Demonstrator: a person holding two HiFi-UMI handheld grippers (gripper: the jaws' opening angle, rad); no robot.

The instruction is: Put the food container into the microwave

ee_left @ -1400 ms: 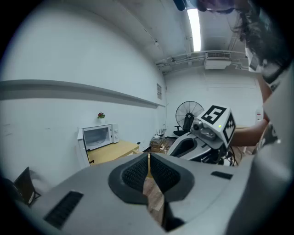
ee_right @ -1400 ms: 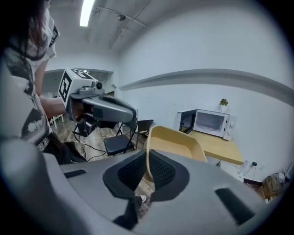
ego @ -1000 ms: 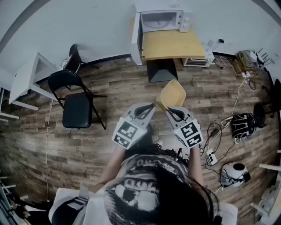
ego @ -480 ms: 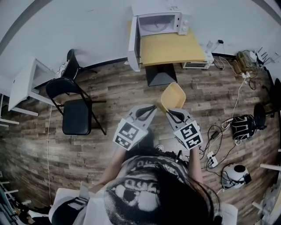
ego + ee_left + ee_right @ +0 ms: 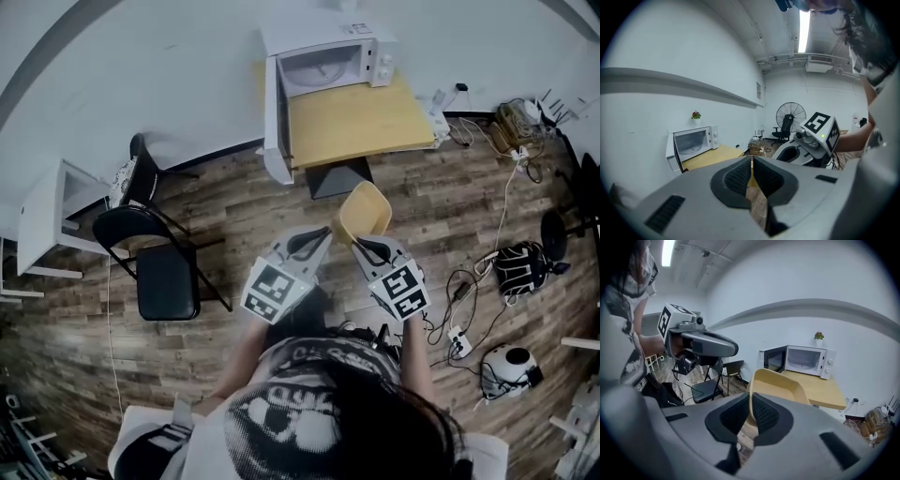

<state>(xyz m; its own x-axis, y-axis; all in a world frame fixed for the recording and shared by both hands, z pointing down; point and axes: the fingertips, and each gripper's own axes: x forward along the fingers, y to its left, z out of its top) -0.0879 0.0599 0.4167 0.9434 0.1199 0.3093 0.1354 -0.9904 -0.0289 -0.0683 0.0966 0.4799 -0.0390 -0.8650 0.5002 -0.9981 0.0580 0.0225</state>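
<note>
A tan food container (image 5: 364, 211) is held up above the floor, tilted, with my right gripper (image 5: 359, 246) shut on its near rim. In the right gripper view the container (image 5: 776, 385) rises from between the pads, which pinch its edge (image 5: 751, 413). A white microwave (image 5: 328, 66) stands at the back of a wooden table (image 5: 361, 117) with its door (image 5: 272, 112) swung open to the left. My left gripper (image 5: 309, 246) is beside the right one, shut with nothing in it (image 5: 751, 176). The microwave (image 5: 696, 140) is ahead, some way off.
A black folding chair (image 5: 164, 277) stands on the wooden floor to the left, with a white desk (image 5: 47, 202) behind it. Cables and a power strip (image 5: 455, 333) lie on the floor at the right. A black box (image 5: 339, 173) sits under the table.
The person has stepped toward the table, so the microwave and table look nearer and lie more to the left. Both grippers keep their hold and spacing.
</note>
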